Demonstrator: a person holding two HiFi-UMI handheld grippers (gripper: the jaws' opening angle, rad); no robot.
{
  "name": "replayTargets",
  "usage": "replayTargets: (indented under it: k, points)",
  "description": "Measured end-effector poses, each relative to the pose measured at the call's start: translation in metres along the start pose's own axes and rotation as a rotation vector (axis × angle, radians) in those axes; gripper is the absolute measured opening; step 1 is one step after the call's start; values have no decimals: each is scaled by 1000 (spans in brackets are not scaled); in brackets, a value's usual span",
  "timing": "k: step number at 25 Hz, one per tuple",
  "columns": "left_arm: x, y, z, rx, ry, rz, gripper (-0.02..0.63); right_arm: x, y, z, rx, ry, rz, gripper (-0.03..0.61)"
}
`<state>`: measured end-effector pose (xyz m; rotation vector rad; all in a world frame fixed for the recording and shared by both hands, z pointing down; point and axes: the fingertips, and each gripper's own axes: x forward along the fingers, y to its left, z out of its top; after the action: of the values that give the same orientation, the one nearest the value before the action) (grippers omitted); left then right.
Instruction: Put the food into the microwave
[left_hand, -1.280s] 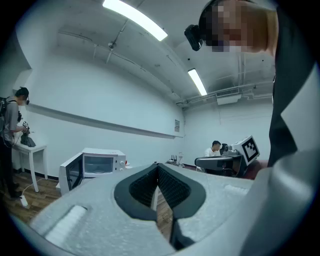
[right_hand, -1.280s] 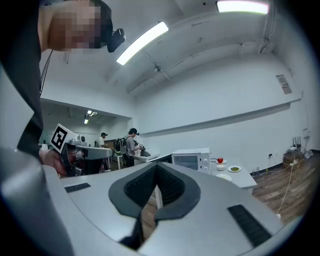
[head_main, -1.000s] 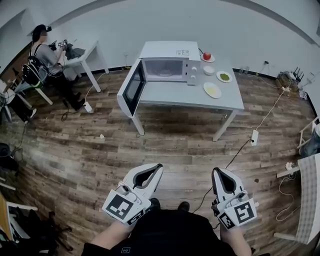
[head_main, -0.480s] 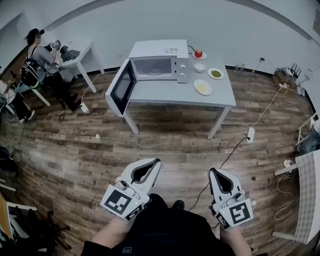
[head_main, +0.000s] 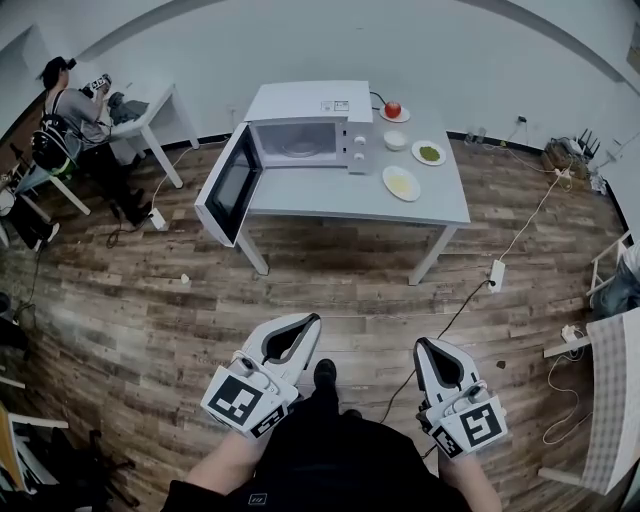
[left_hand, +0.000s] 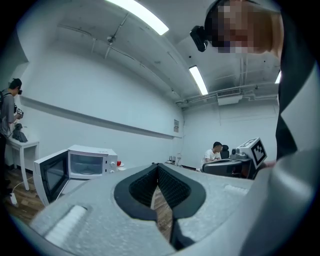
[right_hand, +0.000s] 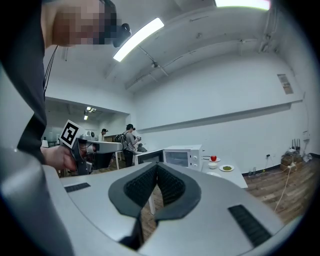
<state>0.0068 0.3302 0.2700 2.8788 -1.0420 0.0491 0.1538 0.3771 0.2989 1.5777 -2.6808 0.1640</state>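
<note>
Wood-plank floor (head_main: 330, 290) spreads below me. Across it stands the flat grey rectangular bench (head_main: 330, 195), carrying the boxy white microwave (head_main: 300, 102), its dark-glassed door (head_main: 228, 185) swung wide. My left gripper (head_main: 312, 322) and right gripper (head_main: 421, 345), smooth pale shells, hang low, well apart from the bench. Each pair of ribbed dark fingers is pressed together at the tips, holding nothing. The food sits on the bench beside the microwave: a round plate of yellow food (head_main: 401, 183), a plate of green food (head_main: 429, 154), a small white bowl (head_main: 396, 140) and a round red fruit (head_main: 392, 109).

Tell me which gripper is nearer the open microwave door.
Left. The left gripper is short of the microwave door, a little to its right; the right gripper is farther right.
</note>
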Motion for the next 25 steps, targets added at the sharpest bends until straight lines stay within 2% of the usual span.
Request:
replayTargets:
  k: [6, 15, 25]
  points:
    - [35, 52, 4, -4, -8, -18, 6, 58, -25, 7, -2, 14, -13, 14]
    - [67, 128, 0, -17, 1, -42, 6, 148, -33, 13, 5, 42, -12, 14]
    - [93, 167, 3, -10, 2, -68, 6, 189, -51, 12, 19, 59, -47, 14]
